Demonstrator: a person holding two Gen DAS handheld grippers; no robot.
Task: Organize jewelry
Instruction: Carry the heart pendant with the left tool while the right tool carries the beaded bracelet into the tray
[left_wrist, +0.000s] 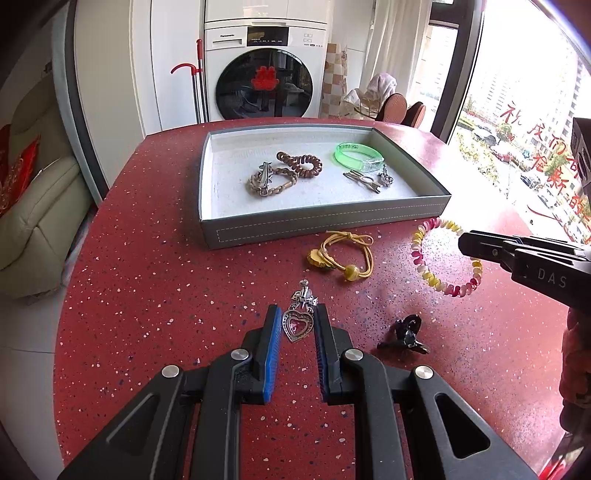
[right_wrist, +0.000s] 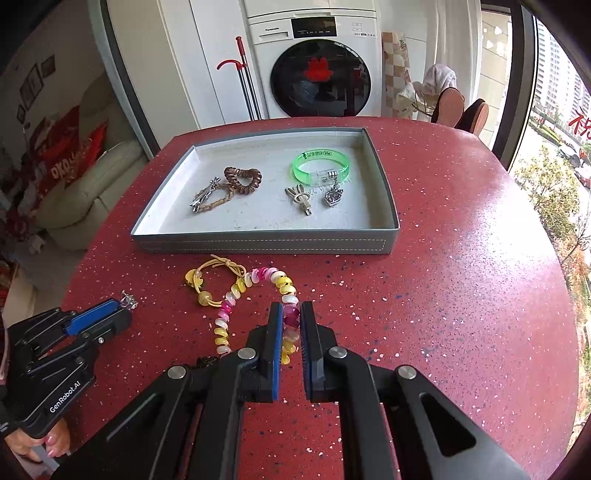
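My left tongs (left_wrist: 295, 325) stand released, their blue pads either side of the silver heart pendant (left_wrist: 295, 324) lying on the red speckled desk (left_wrist: 147, 295), not pinching it. My right tongs (right_wrist: 291, 325) are nearly clenched around the pink-and-yellow coil bracelet (right_wrist: 255, 280); whether the pads touch it I cannot tell. Between both tongs and the gray tray (right_wrist: 258, 244) ahead lies a yellow cord bracelet (left_wrist: 343, 254). Just right of my left tongs sits a dark hair clip (left_wrist: 406, 332).
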